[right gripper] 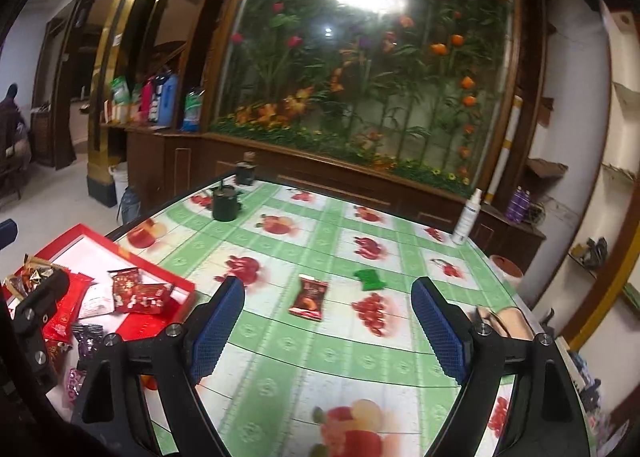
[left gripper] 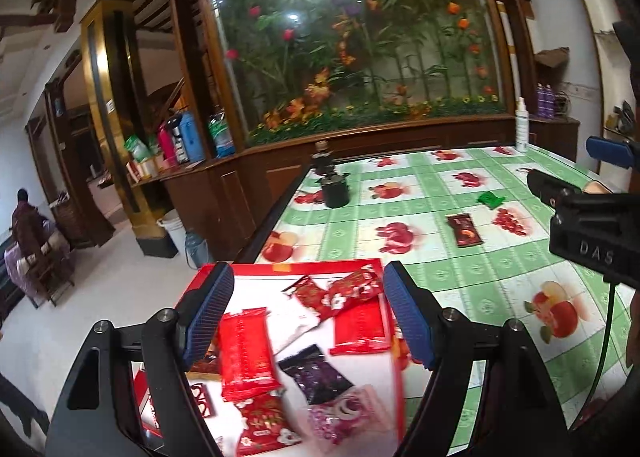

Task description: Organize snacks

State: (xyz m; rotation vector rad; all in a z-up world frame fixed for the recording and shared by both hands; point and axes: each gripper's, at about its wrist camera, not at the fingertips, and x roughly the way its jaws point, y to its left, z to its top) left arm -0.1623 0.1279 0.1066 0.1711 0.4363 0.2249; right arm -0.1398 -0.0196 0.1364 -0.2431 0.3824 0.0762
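My left gripper (left gripper: 308, 317) stands wide with nothing between its blue pads, hanging over the red box (left gripper: 360, 261) at the table's near left corner. Below and between its fingers lie the snacks already in the box: a plain red packet (left gripper: 245, 353), a dark purple packet (left gripper: 316, 375), a pink packet (left gripper: 340, 413) and several flowered red ones, loosely overlapping, none touching my pads. The box's far edge runs just ahead of the fingertips; its left side sits close to the table's dark edge, with bare floor beyond. My right gripper (right gripper: 328, 321) is also spread wide and empty, held above the green checked tablecloth (right gripper: 332, 353). Straight ahead of it, between the lines of its two fingers but well apart from them, lies a dark red snack packet (right gripper: 308, 297), flat on the cloth, and a little farther right a small green wrapper (right gripper: 369, 279). The cloth around both is open. A dark mug (right gripper: 226, 205) stands far ahead to the left and a white spray bottle (right gripper: 466, 217) at the far right edge.
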